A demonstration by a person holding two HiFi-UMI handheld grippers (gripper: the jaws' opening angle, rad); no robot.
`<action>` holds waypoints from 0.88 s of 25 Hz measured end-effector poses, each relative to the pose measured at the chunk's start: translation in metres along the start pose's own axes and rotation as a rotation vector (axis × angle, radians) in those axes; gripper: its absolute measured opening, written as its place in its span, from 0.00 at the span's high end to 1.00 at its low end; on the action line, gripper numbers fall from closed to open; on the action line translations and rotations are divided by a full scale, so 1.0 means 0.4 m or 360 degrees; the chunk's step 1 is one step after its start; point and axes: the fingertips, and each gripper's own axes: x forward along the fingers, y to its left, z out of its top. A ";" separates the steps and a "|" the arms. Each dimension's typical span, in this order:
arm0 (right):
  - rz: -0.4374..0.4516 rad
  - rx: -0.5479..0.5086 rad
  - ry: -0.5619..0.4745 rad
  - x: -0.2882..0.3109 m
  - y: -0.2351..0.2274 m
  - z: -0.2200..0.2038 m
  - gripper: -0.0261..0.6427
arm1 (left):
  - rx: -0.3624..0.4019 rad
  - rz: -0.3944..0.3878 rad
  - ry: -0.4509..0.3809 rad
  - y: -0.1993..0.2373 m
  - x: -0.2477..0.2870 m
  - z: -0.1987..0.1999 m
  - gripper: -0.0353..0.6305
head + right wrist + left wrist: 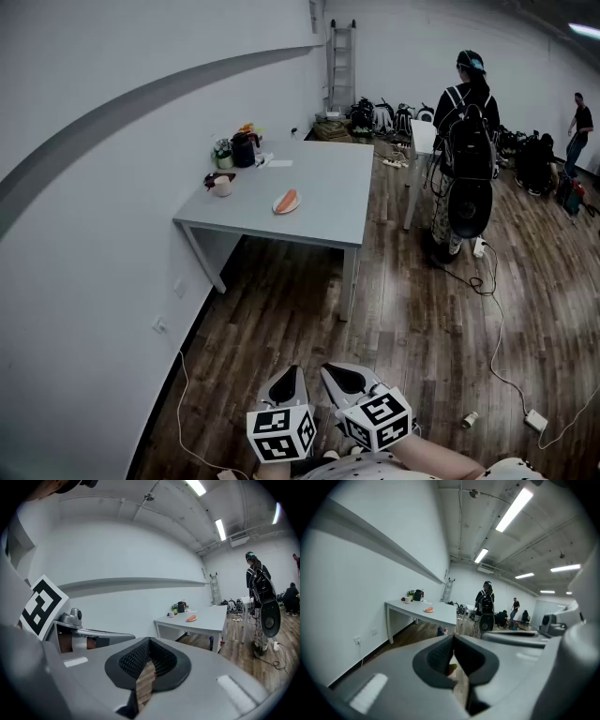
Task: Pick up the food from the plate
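From the head view we are looking down on both tools at once. The left gripper [289,380] and the right gripper [345,380] are hanging side by side at the bottom edge, over the wooden floor [281,309] and well apart from the grey table [323,202].

Only this view is giving us the table top from above. The plate [278,207] is lying near the middle of it with the orange food [289,199] on it, and a cup [222,186] and a dark jug [245,148] are standing toward the wall end. It alone is also showing us the small can [470,420] and the white cable [497,328] on the floor.

The gripper views are giving us what the head view is not: the ceiling's strip lights [513,510], and the jaws seen along their length. In the left gripper view we are seeing the left gripper [453,639] with its dark pads [438,656] pressed together at the tips and nothing between them. The food [428,610] is sitting far off on the grey table [440,614].

In the right gripper view the right gripper [149,643] is likewise closed tip to tip, pinching nothing, with only floor showing through the slit below the tips. The left gripper's marker cube [40,605] is showing at the left side. A person with a backpack [467,141] is standing beyond the table, and all three views are catching them.
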 end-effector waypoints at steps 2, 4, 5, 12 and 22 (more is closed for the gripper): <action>-0.0001 0.0006 0.0004 0.019 0.008 0.001 0.97 | -0.0014 -0.0007 0.0000 0.020 0.001 0.000 0.94; -0.0003 0.0005 0.0005 0.041 0.010 0.005 0.97 | -0.0027 -0.0009 0.0000 0.041 0.007 0.002 0.93; -0.0005 0.0003 0.0006 0.052 0.010 0.006 0.97 | -0.0034 -0.0008 0.0001 0.052 0.013 0.002 0.94; -0.0005 0.0032 0.0051 0.121 -0.016 -0.005 0.97 | -0.0081 -0.0006 0.0056 0.104 0.081 -0.011 0.93; 0.0035 0.0011 0.0053 0.328 -0.167 0.067 0.91 | -0.0105 0.0018 0.0064 0.178 0.309 0.076 0.93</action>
